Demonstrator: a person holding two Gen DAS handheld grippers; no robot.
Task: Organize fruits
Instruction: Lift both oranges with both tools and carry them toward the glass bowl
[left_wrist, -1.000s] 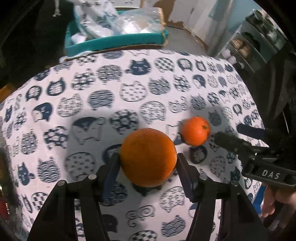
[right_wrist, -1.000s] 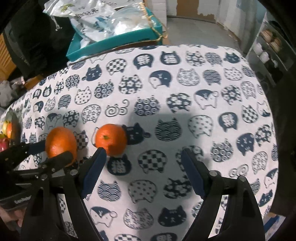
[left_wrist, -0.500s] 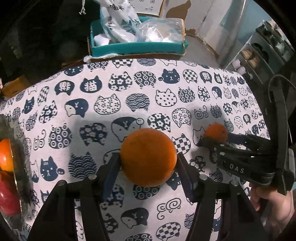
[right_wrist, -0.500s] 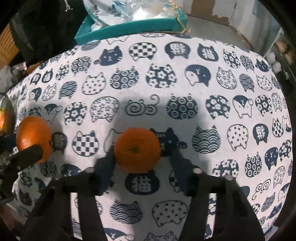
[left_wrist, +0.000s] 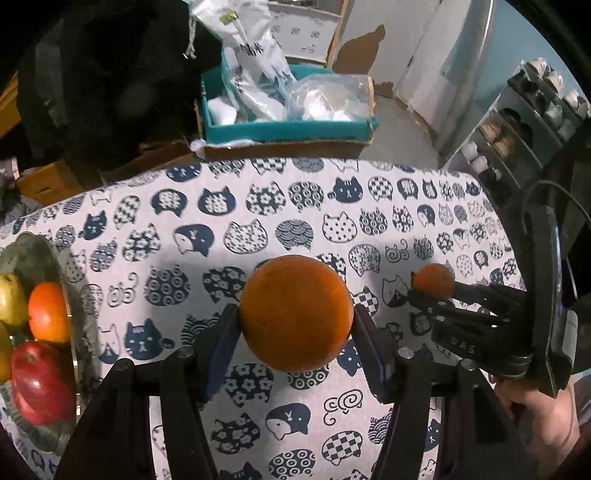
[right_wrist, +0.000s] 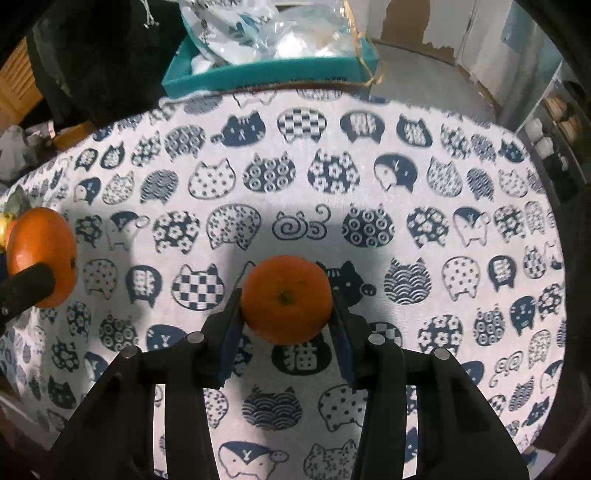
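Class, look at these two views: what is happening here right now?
A person holds a gripper in each hand. The left gripper is shut on a large orange; the right gripper is shut on a smaller orange. Both are above the cat-print tablecloth. A bowl at the left holds other fruit.

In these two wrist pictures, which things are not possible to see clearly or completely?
- Fruit bowl, left wrist view: cut off by the left edge, so its full contents cannot be counted.
- Underside of the large orange, left wrist view: hidden by the left gripper.
- Contents of the teal box, both views: covered by plastic bags.
- Shelf items, left wrist view: too small to identify.
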